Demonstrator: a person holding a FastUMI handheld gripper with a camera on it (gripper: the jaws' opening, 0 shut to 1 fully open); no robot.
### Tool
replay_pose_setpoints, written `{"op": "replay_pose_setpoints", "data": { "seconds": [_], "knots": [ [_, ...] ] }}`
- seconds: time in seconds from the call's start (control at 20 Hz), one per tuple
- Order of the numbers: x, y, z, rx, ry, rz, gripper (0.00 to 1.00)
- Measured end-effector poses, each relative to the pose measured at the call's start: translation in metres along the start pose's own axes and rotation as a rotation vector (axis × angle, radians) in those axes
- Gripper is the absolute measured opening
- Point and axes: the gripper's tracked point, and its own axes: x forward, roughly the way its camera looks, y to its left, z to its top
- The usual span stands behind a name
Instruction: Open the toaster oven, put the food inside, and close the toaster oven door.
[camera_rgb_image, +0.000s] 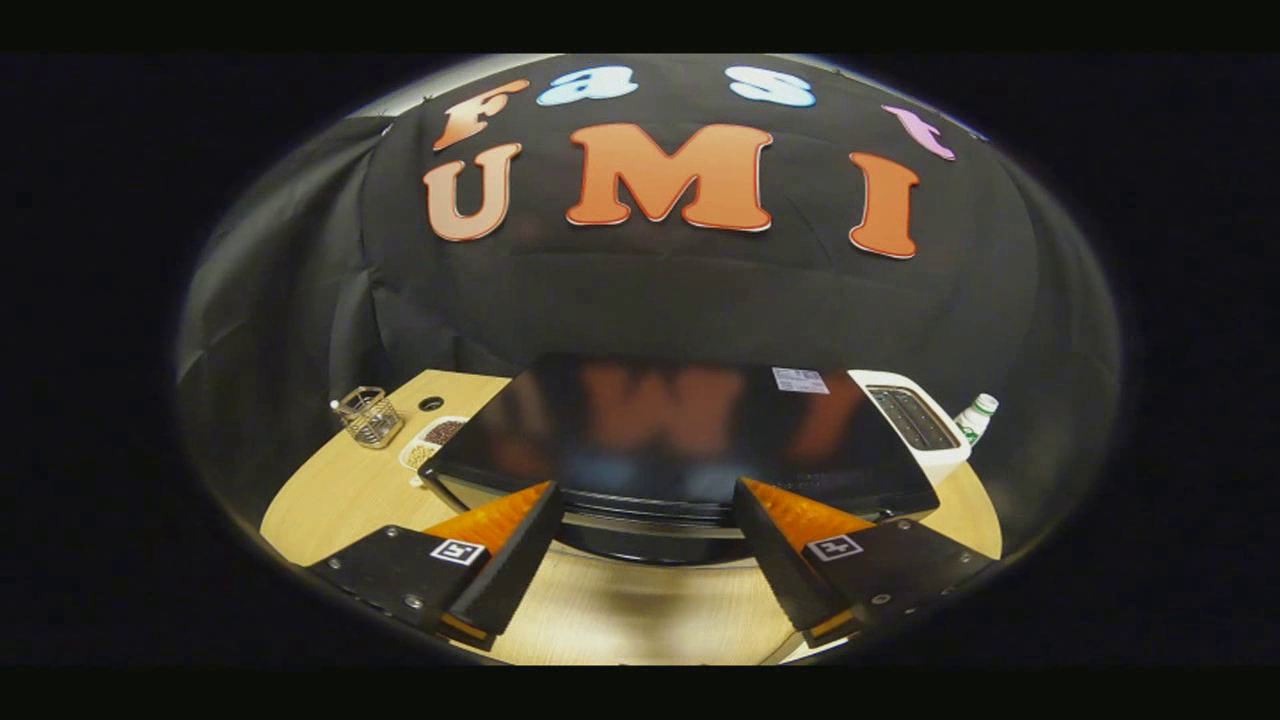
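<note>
A black toaster oven (680, 430) sits on the wooden table (330, 490), seen from above; its glossy top reflects the wall. Its front edge with the door handle (650, 522) lies just ahead of and between my fingertips. My gripper (645, 500) hovers above the oven's front, open, with a wide gap and nothing between the fingers. A small white dish (432, 440) with brownish food stands left of the oven.
A wire basket (368, 416) stands at the table's far left. A white slot toaster (912, 420) sits right of the oven, with a green-capped bottle (978, 416) beyond it. Black cloth walls close in behind the table.
</note>
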Motion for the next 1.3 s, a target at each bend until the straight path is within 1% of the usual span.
{"op": "replay_pose_setpoints", "data": {
  "seconds": [0.05,0.15,0.2,0.3,0.35,0.45,0.65,0.9,1.05,1.2,1.3],
  "knots": [
    [0.001,0.0,-0.004,-0.007,0.006,-0.011,1.0],
    [0.0,0.001,-0.002,-0.004,-0.029,-0.018,0.99],
    [-0.004,0.002,-0.003,-0.005,-0.043,-0.017,0.97],
    [-0.014,0.01,-0.011,0.047,-0.036,0.026,0.89],
    [-0.015,0.012,-0.013,0.036,-0.055,0.036,0.86],
    [-0.023,0.015,-0.022,0.015,-0.049,0.061,0.85],
    [-0.044,0.019,-0.049,-0.002,0.008,0.114,0.84],
    [-0.066,0.026,-0.104,0.023,0.164,0.167,0.84],
    [-0.069,0.03,-0.131,0.045,0.242,0.197,0.84],
    [-0.069,0.032,-0.144,0.059,0.287,0.222,0.84],
    [-0.065,0.031,-0.159,0.088,0.329,0.219,0.84]
  ]
}}
